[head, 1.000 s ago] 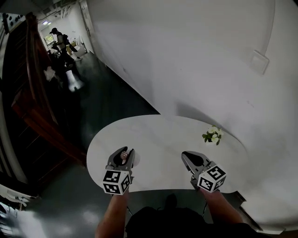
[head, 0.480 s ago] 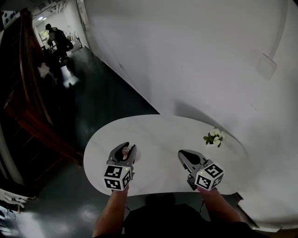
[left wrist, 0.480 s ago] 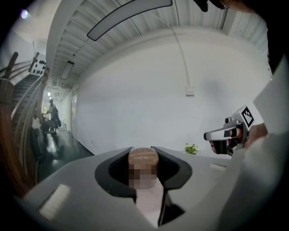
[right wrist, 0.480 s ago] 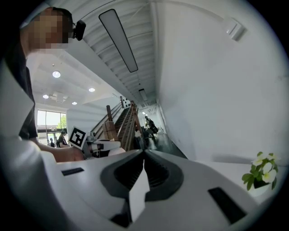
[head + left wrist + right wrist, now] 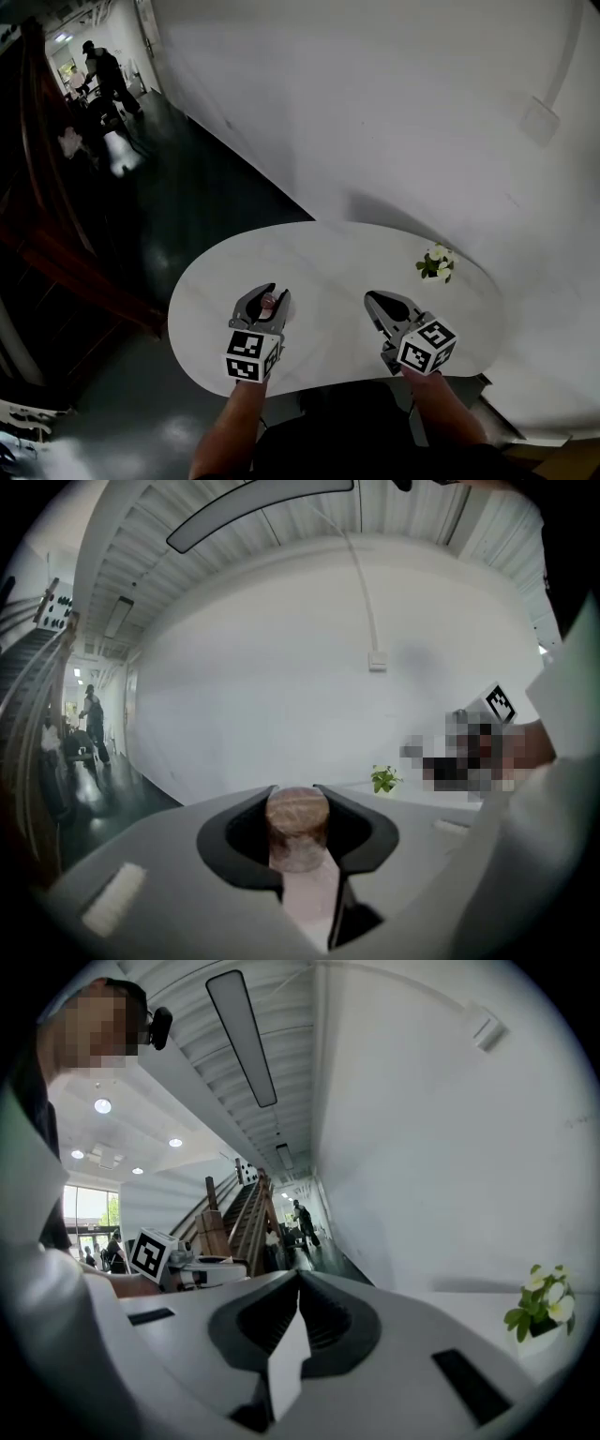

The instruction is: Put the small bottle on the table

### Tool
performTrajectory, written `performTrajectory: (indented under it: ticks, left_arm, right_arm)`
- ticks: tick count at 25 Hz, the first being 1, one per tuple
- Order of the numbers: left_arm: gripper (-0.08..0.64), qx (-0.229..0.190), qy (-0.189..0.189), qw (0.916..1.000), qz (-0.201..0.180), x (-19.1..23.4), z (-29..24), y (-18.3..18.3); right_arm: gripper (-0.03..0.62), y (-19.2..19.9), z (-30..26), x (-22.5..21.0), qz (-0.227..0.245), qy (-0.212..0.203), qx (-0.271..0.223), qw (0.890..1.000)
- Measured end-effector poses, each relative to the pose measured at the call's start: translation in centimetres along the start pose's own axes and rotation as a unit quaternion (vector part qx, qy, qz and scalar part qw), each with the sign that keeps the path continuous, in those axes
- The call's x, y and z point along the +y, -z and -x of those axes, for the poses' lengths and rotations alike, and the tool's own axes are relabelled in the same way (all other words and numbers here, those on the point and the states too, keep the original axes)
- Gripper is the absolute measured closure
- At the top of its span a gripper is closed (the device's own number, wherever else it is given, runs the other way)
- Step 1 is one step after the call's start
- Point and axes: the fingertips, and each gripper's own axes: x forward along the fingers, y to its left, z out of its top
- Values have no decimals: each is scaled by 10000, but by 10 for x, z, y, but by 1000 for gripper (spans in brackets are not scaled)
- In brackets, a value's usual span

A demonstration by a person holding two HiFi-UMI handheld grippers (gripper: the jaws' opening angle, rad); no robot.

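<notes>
left gripper [image 5: 273, 294] with small bottle [image 5: 269, 302]: further over table [image 5: 328, 258] | right gripper [image 5: 371, 300]: slightly forward

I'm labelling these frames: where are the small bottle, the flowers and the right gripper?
small bottle [image 5: 297, 815], left gripper view, on its brown stopper.
flowers [image 5: 436, 262], head view, on the white blossoms.
right gripper [image 5: 370, 298], head view, between its closed fingertips.

I logged the small bottle [image 5: 298, 829]: pale pink body and a round, mottled brown cap. It sat cap uppermost, clamped between the jaws of the left gripper [image 5: 277, 292]. In the head view it was over the near-left part of the table [image 5: 328, 258], a white oval top. I couldn't tell whether its base touched the surface.
</notes>
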Motion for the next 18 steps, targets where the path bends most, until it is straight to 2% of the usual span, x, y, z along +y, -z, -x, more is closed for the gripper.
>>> performTrajectory:
  ticks: [8,11,18]
  left_arm:
    - [439,397,174,9988,226,1,-52,30]
    - [439,544,181,9982,199,5,-74,39]
    - [439,683,247,9966,391,14,-124,59]
  right_arm:
    - [580,6,-18,-38,-206,24,109,9997]
    - [580,6,-26,-56,-260,17,140,9996]
    - [581,18,-44,-87,-414,-24,389,9984]
